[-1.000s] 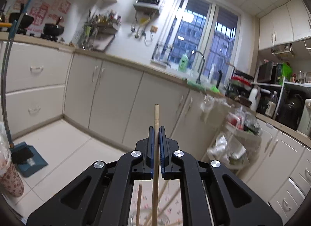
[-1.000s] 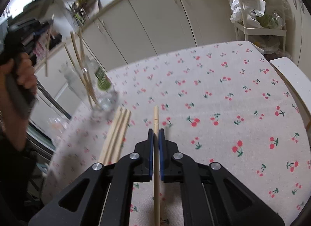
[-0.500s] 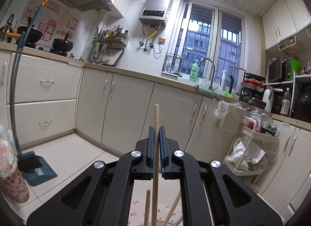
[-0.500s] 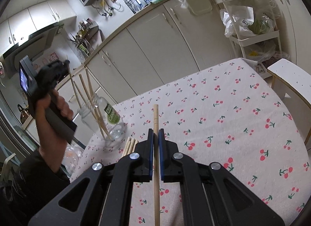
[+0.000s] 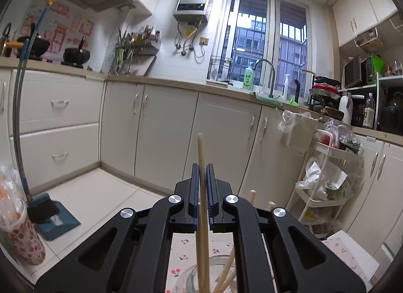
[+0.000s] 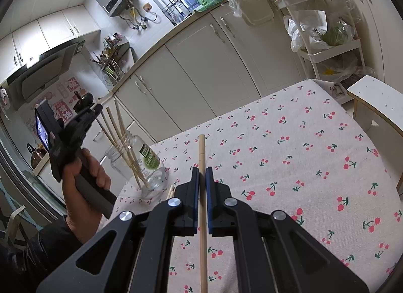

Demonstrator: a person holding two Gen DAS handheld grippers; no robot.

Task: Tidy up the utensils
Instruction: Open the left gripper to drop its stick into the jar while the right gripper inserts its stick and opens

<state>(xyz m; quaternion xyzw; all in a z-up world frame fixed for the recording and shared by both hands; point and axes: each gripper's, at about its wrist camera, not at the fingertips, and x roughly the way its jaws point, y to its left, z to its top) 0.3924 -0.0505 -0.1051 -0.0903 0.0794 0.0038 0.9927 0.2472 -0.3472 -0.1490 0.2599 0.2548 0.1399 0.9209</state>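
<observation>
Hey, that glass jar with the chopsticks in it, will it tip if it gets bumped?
Probably somewhat: the jar is tall and narrow, and the chopsticks lean out well above its rim. Being clear glass, it's likely fragile. The tablecloth may let it slide little.

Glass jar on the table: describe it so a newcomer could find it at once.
On the cherry-print tablecloth, look to its left edge, beside the left gripper. The glass jar stands upright there, clear with a green label, the only container, with several chopsticks in it.
</observation>
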